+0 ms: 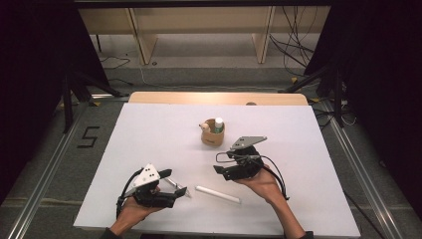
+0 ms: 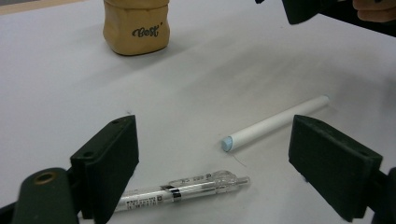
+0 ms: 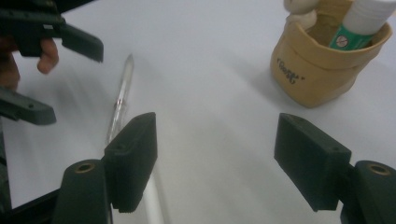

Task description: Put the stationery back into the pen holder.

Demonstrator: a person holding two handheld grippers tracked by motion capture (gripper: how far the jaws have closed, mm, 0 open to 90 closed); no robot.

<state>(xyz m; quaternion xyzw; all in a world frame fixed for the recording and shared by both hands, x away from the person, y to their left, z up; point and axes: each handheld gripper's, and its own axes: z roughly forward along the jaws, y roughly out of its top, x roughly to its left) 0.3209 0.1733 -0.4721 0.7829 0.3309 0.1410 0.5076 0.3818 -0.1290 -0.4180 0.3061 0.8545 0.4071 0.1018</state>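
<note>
**Both tongs wide open over a pen and a white stick**

So here's the setup on the white desk (image 1: 149, 129). The left tongs (image 1: 180, 186) sit low near the front edge, jaws spread wide with nothing pinched between them. In the left gripper view a clear pen (image 2: 182, 190) lies on the desk right between and just under those jaws, closer to the left one, not gripped by either pad.

Just beside the pen, a bit further right in the high view, there's a white stick (image 1: 217, 194) lying flat. From the left gripper view you can see it has a pale blue end (image 2: 227, 143) pointing toward the pen, close to it but not touching.

The right tongs (image 1: 222, 163) hang above the desk near the middle, also spread wide and empty. In the right gripper view the white stick (image 3: 152, 200) runs under the left jaw, and the pen (image 3: 120, 100) lies beyond it.

Further back, a small tan pouch (image 1: 212, 136) stands upright, well apart from the pen and stick. It holds a white bottle with a green label (image 3: 362, 23) and something pale and rounded beside it that I can't make out.
</note>
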